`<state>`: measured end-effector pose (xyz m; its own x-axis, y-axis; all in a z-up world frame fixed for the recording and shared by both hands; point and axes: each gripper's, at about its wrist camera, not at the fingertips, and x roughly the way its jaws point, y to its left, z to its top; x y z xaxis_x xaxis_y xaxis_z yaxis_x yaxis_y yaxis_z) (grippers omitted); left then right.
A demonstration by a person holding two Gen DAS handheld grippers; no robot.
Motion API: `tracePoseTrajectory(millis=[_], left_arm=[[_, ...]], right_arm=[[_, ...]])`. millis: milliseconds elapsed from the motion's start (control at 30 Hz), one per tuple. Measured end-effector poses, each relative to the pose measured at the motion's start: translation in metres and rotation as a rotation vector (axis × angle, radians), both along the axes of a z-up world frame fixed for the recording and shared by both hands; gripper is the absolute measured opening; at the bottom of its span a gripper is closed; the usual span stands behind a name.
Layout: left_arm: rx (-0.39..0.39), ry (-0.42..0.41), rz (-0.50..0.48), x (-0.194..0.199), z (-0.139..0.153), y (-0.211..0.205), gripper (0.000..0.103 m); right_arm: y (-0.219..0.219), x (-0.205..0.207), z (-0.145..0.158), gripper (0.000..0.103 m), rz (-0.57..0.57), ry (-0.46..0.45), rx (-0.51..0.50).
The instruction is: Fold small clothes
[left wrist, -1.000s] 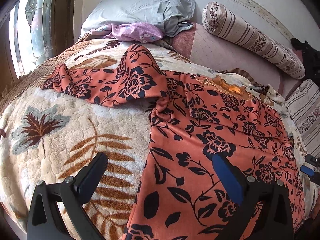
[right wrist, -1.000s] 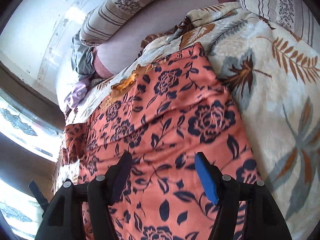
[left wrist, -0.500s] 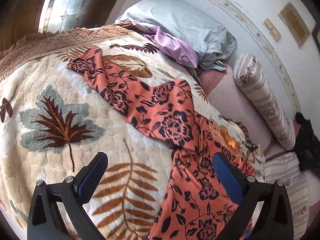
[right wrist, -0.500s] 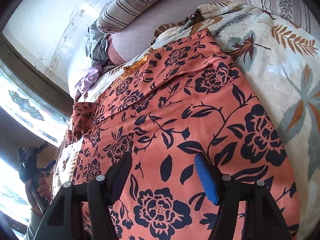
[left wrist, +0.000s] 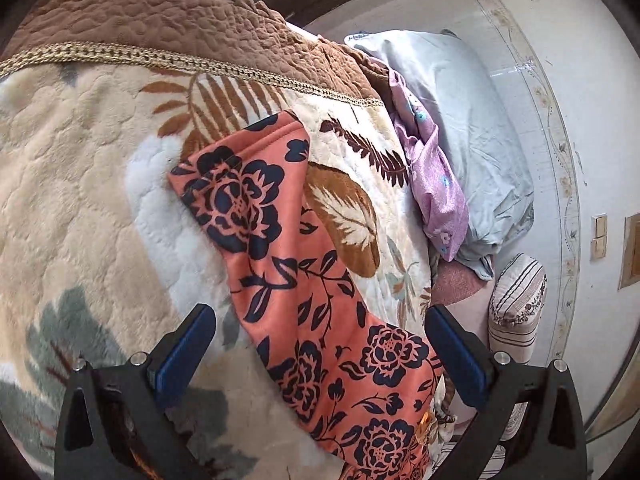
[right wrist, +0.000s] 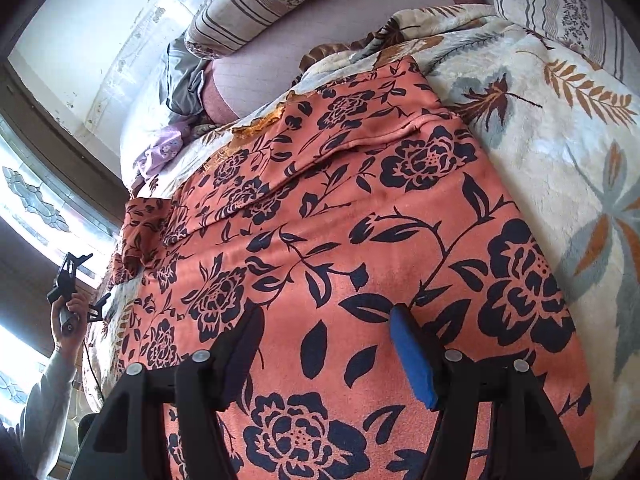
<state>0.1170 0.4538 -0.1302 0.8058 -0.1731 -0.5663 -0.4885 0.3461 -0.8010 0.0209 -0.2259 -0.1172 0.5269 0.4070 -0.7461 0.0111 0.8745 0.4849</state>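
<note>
Lying ahead of the left claw (left wrist: pixel 320 344), the orange floral garment's sleeve (left wrist: pixel 256 200) ran lengthwise away from it across the plush leaf-print blanket (left wrist: pixel 80 184) on the bed. That claw was spread wide, gripping nothing, hovering over the sleeve. The right claw (right wrist: pixel 326 344), also spread and empty, hung just above the garment's body (right wrist: pixel 360 240). Judged nearer the sleeve, the left claw suited the coming grasp.
</note>
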Motion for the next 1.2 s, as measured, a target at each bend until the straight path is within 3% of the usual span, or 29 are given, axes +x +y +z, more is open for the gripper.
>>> tracePoseTrajectory(millis=[200, 267, 300, 333, 600, 667, 700, 800, 900, 967, 1100, 1200], left_arm=[[-0.036, -0.030, 0.043, -0.003, -0.015, 0.015, 0.102], [-0.016, -0.019, 0.045, -0.001, -0.016, 0.019, 0.083], [-0.013, 0.004, 0.038, 0.001, -0.021, 0.021, 0.064], [-0.021, 0.016, 0.039, 0.002, -0.026, 0.024, 0.058], [-0.025, 0.029, 0.090, 0.000, -0.028, 0.029, 0.056], [0.010, 0.077, 0.109, 0.000, -0.028, 0.029, 0.032], [0.031, 0.110, 0.115, 0.000, -0.029, 0.030, 0.013], [0.092, 0.143, 0.101, 0.000, -0.027, 0.032, 0.009], [0.261, 0.194, 0.068, 0.005, 0.003, 0.020, 0.008], [0.369, 0.165, 0.040, 0.005, 0.035, 0.004, 0.007], [0.571, 0.036, -0.054, 0.003, 0.116, -0.054, 0.007], [0.690, -0.105, -0.148, 0.001, 0.181, -0.118, 0.007]], right_arm=[[0.002, 0.005, -0.003, 0.069, 0.002, -0.001, -0.012], [0.002, 0.006, -0.004, 0.069, 0.001, -0.002, -0.011], [0.002, 0.006, -0.005, 0.069, 0.001, -0.002, -0.013], [0.002, 0.006, -0.005, 0.069, 0.001, -0.003, -0.014], [0.002, 0.007, -0.005, 0.069, 0.003, -0.009, -0.012], [0.001, 0.007, -0.005, 0.069, 0.002, -0.010, -0.006], [0.001, 0.007, -0.005, 0.069, 0.002, -0.011, -0.003], [0.000, 0.006, -0.004, 0.069, 0.001, -0.013, -0.001], [-0.002, 0.005, -0.005, 0.069, -0.004, -0.013, 0.012], [-0.005, 0.005, -0.005, 0.069, -0.011, -0.011, 0.032], [-0.011, 0.004, -0.004, 0.069, -0.022, -0.007, 0.065], [-0.014, 0.002, -0.003, 0.069, -0.035, -0.006, 0.093]])
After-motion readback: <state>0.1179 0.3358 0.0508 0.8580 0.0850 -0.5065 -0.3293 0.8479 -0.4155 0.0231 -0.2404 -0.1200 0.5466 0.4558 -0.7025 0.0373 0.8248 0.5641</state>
